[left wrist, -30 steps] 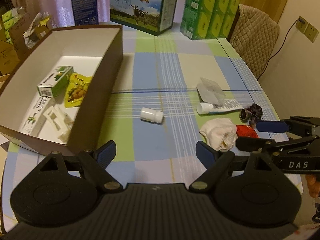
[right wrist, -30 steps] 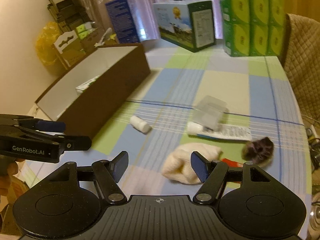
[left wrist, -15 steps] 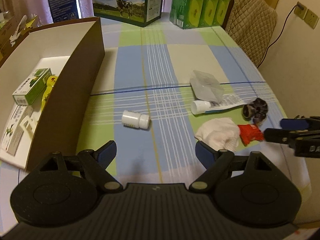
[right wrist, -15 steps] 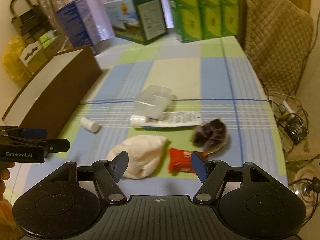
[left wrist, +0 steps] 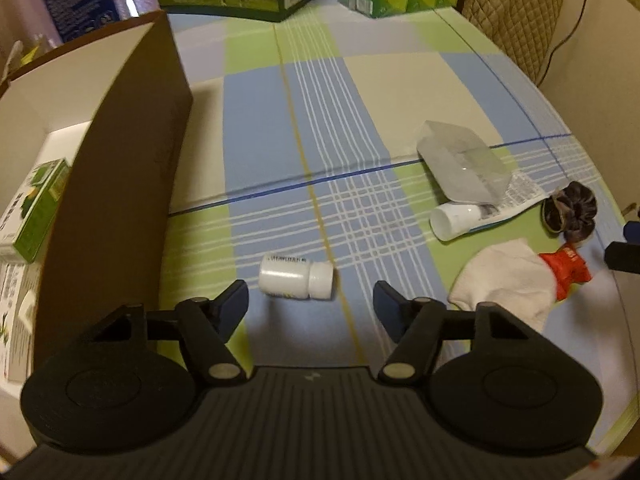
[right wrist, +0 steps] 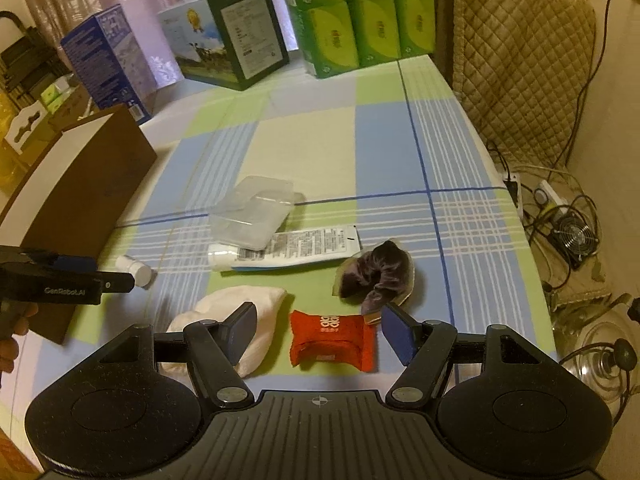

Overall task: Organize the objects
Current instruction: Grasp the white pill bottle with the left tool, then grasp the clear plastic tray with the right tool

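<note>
A small white pill bottle lies on its side on the checked tablecloth, just ahead of my open left gripper. My right gripper is open too, with a red packet lying between and just beyond its fingers. A white cloth sits left of the packet and a dark scrunchie behind it. Farther back lie a white tube and a clear plastic case. The brown box stands at the left, holding a green carton.
A milk carton box, a blue box and green tissue packs line the table's far edge. A quilted chair stands at the right. Cables and a small fan lie on the floor past the table's right edge.
My left gripper has come forward and down to the pill bottle. My right gripper has swung right and closer, so the red packet now sits between its fingers.
</note>
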Demonstrator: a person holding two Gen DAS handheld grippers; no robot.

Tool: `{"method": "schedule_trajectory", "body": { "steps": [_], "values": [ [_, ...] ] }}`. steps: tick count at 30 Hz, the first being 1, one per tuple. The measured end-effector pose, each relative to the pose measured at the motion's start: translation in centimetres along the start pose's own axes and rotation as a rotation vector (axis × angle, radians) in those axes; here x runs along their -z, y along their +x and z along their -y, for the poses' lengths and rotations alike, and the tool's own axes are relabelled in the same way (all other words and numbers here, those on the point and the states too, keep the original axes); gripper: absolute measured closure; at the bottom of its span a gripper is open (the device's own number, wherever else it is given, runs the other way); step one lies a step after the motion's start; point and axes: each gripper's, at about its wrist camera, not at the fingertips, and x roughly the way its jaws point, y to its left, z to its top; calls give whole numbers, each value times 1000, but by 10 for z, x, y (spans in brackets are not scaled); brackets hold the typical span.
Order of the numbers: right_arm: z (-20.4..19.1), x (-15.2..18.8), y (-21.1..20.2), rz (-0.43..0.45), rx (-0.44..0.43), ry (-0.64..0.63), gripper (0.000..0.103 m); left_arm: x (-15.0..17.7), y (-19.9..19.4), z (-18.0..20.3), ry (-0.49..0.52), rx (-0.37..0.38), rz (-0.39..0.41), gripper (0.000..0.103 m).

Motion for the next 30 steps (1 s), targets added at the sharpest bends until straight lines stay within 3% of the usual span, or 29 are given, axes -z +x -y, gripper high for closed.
{"method": "schedule_trajectory", "body": {
  "steps": [13, 30],
  "values": [
    [1, -13, 13, -9, 13, 14, 37, -8, 26, -6, 46, 31, -54, 61],
    [-30, -53, 47, 32, -39, -70, 37, -22, 6, -14, -61, 10, 31, 62]
  ]
}}
